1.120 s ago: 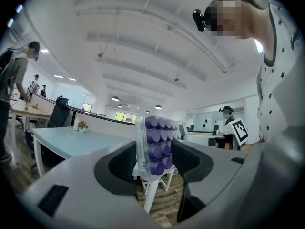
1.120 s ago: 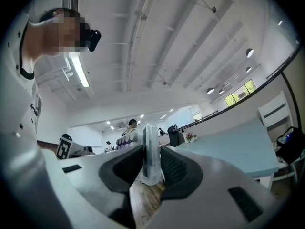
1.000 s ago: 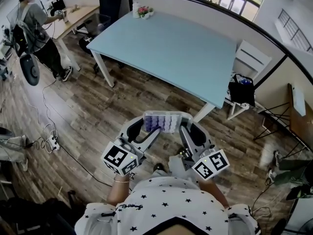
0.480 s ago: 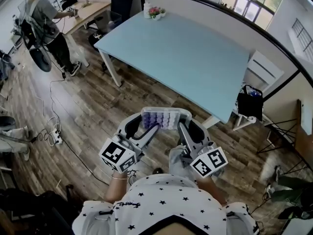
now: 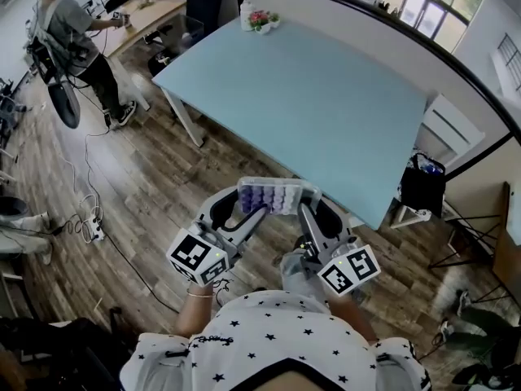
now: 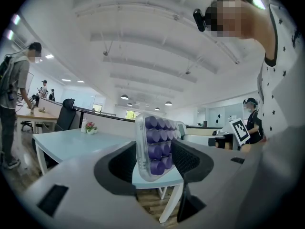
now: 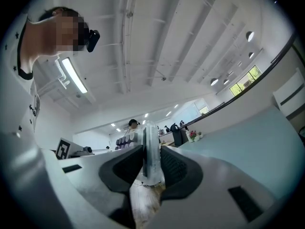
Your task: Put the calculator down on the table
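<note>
1. The calculator (image 5: 270,195), a clear case with rows of purple keys, is held in the air between the two grippers, in front of the person's star-printed shirt (image 5: 269,340).
2. In the head view it hangs over the wooden floor (image 5: 122,186), just short of the near corner of the light-blue tabletop (image 5: 309,96), and does not touch it.
3. The left gripper (image 5: 241,206) has the calculator's left end. In the left gripper view its jaws stand wide, with the case upright between the dark pads and pressed by both, keys turned toward the right pad.
4. The right gripper (image 5: 308,208) has the other end. In the right gripper view its jaws are clenched on the thin clear edge, which stands upright between the pads.
5. The marker cubes (image 5: 198,257) on both grippers sit close to the person's body.
6. A small pot of flowers (image 5: 262,19) stands at the far corner of the tabletop.
7. Another person (image 5: 69,35) stands at a wooden desk at the upper left, well apart.
8. A black bag (image 5: 423,186) rests on a white seat to the right of the tabletop.
</note>
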Motion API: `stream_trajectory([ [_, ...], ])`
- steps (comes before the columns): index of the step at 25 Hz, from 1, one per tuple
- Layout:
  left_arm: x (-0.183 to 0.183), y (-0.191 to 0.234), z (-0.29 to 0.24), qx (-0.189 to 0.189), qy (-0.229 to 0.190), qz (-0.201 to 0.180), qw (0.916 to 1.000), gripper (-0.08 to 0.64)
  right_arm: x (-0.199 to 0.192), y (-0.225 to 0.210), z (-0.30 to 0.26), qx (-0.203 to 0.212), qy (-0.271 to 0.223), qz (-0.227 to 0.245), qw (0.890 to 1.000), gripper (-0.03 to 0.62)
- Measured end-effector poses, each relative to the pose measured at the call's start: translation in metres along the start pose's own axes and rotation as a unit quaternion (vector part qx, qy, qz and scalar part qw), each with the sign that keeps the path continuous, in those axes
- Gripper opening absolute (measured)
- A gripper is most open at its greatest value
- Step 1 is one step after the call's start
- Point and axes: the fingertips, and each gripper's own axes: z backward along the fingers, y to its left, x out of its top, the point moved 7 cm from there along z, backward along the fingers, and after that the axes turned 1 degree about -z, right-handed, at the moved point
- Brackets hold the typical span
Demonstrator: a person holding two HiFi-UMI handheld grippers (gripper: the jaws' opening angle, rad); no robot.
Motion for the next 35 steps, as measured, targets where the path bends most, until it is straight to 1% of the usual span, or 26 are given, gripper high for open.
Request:
stream_trajectory([
  [5,0.006,0.016,-0.031,0.003,0.007,0.001,1.0000,0.249,0.009,-0.029,-0.020,0.003,0.002,-0.009,1.000,0.104],
  [14,0.017,0.032,-0.077,0.005,0.006,-0.001,1.0000,0.249,0.030,-0.070,-0.041,0.005,0.002,-0.005,1.000,0.104],
  [23,0.028,0.044,-0.145,0.000,0.004,-0.004,1.0000,0.249,0.057,-0.130,-0.059,0.003,0.000,-0.001,1.000,0.104],
  [29,0.025,0.051,-0.186,-0.002,0.007,0.005,1.0000,0.249,0.067,-0.168,-0.067,-0.002,0.006,-0.001,1.000,0.104],
  [35,0.022,0.057,-0.217,-0.012,0.013,0.008,0.9998,0.249,0.071,-0.196,-0.071,-0.014,0.008,-0.002,1.000,0.104],
])
